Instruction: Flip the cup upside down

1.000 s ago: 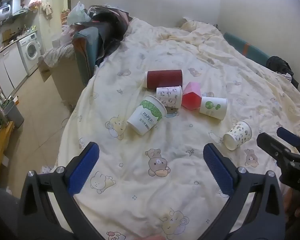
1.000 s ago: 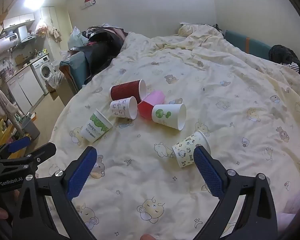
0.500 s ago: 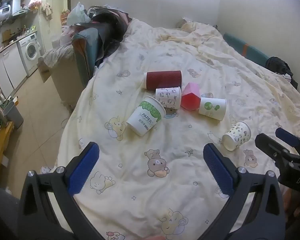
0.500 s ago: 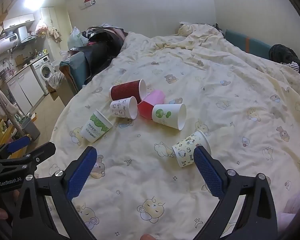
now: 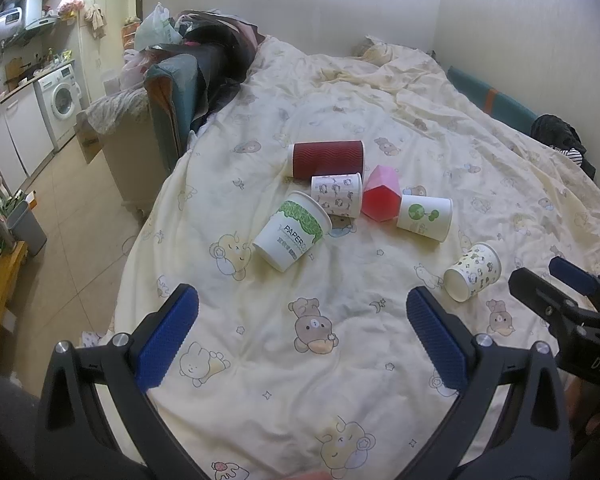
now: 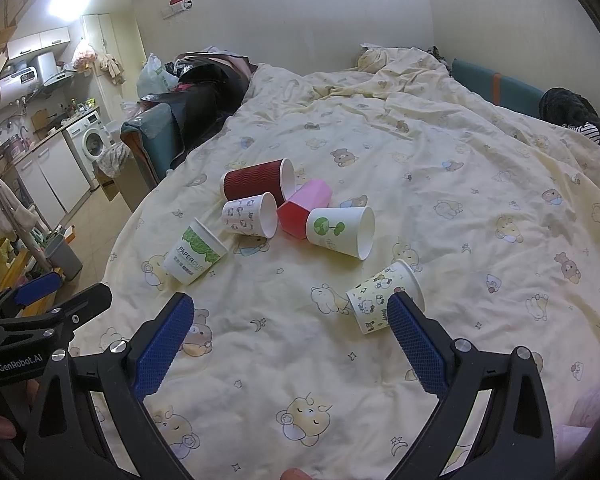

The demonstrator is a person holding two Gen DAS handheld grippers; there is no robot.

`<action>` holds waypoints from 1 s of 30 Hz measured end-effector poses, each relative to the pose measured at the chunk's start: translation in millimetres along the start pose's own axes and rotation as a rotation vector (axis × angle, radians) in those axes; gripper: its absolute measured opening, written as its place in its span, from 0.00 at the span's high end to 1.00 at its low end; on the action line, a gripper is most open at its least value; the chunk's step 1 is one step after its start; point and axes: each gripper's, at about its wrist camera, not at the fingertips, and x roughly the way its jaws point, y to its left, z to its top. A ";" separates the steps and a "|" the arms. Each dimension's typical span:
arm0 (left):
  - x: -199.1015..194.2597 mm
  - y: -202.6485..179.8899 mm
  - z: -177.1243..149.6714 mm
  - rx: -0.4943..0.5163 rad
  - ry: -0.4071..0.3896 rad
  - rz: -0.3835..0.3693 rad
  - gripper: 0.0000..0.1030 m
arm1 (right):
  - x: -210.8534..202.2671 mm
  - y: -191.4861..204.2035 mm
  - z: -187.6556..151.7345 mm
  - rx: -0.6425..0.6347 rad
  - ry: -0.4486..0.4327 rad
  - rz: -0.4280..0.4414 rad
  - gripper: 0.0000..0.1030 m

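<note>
**A:** Where do you have the grippers, and why there?

**B:** I'm holding both back at the near edge of the bed (image 6: 480, 152), above the quilt and gripping nothing. My left gripper (image 5: 302, 336) has its jaws spread wide, and so does my right gripper (image 6: 290, 338). I judge that's the sensible stance before choosing a cup, since all six lie tipped on their sides.

**A:** Which cup is the task's?

**B:** Nearest my right gripper is the animal-print cup (image 6: 384, 298), on its side with the mouth facing far right; the right jaw's pad overlaps its base in the right wrist view, though I can't tell if they touch. Further off sit the PAPER CUP (image 5: 292, 232) to the left, then a cluster: the maroon ribbed cup (image 5: 326, 159) farthest, the small patterned cup (image 5: 337, 195) touching it, the pink faceted cup (image 5: 381, 199) and the tree-logo cup (image 5: 425, 217) to the right.

**A:** What can't you make out?

**B:** The task names no particular cup, so my pick is a guess. The pink one's mouth is hidden behind its neighbours. My right gripper is cut off at the left view's right edge, and the hands barely show
</note>
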 end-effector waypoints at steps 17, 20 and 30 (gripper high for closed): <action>0.1 0.8 0.0 0.000 0.001 -0.003 0.00 | 0.1 0.7 -1.1 0.002 0.000 0.002 0.03; 0.1 0.9 0.4 0.000 0.001 -0.003 0.00 | 0.4 -0.3 -0.7 0.002 0.000 0.002 0.03; 0.3 1.3 0.0 -0.001 0.001 -0.004 0.00 | 0.5 1.3 -1.1 0.002 0.002 0.005 0.03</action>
